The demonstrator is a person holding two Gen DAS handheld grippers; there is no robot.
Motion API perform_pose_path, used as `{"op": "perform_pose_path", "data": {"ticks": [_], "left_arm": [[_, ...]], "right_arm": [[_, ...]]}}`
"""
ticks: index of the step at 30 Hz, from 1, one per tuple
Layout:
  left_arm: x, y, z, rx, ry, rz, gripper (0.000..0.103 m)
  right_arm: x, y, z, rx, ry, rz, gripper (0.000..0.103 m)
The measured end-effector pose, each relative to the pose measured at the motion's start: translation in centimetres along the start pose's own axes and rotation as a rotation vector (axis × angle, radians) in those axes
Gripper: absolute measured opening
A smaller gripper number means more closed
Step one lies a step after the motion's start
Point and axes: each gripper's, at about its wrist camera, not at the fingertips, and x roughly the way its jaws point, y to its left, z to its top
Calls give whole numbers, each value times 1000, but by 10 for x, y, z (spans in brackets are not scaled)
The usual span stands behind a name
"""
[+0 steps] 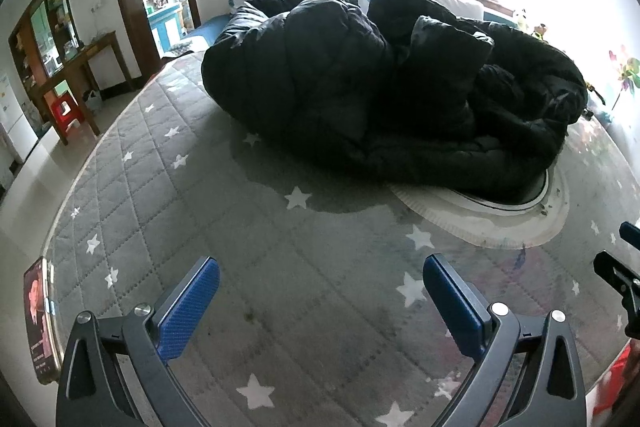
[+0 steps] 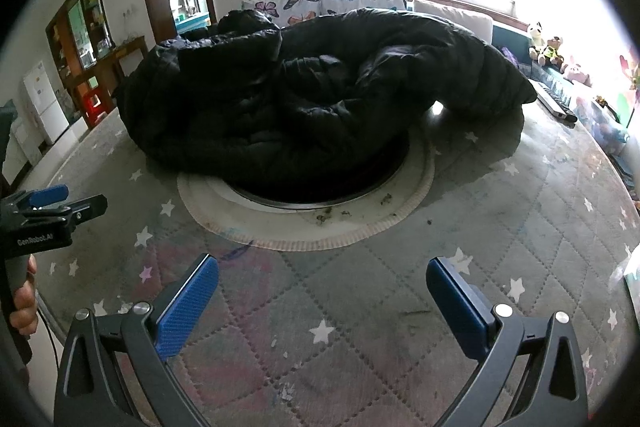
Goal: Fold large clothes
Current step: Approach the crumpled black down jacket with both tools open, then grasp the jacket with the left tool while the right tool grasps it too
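A large black puffer coat [image 1: 380,87] lies crumpled in a heap on the far half of a grey star-print mattress [image 1: 240,227]. It also shows in the right wrist view [image 2: 312,99]. My left gripper [image 1: 320,287] is open and empty, low over the near part of the mattress, well short of the coat. My right gripper [image 2: 322,291] is open and empty too, beside the left one. The left gripper shows at the left edge of the right wrist view [image 2: 64,203], held in a hand.
A white round patch [image 2: 312,223] on the mattress lies partly under the coat. Butterfly pillows [image 2: 320,3] line the headboard below a bright window. Plush toys [image 2: 548,47] sit at the right. A wooden desk and red stool [image 1: 66,111] stand left of the bed.
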Motion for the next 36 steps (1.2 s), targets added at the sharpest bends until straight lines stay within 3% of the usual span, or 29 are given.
{"op": "perform_pose_path", "data": {"ticks": [19,25,27,32,36], "left_arm": [[14,8,47,83,-27,4,103],[12,12,99,133,-85,-49,102],[14,13,120,146,-91,-61,93],[17,10,171,199,-130,-99,90],[38,6,202,225,-93,-143,81]], "right_arm": [[20,0,26,-114,27,1,103],[23,-5,58,-145,15,44,103],[24,-7,70,-154,7,56,100],[24,-6,112,-167,-38,93,96],[32,-1,146,-148,-65,144,94]]}}
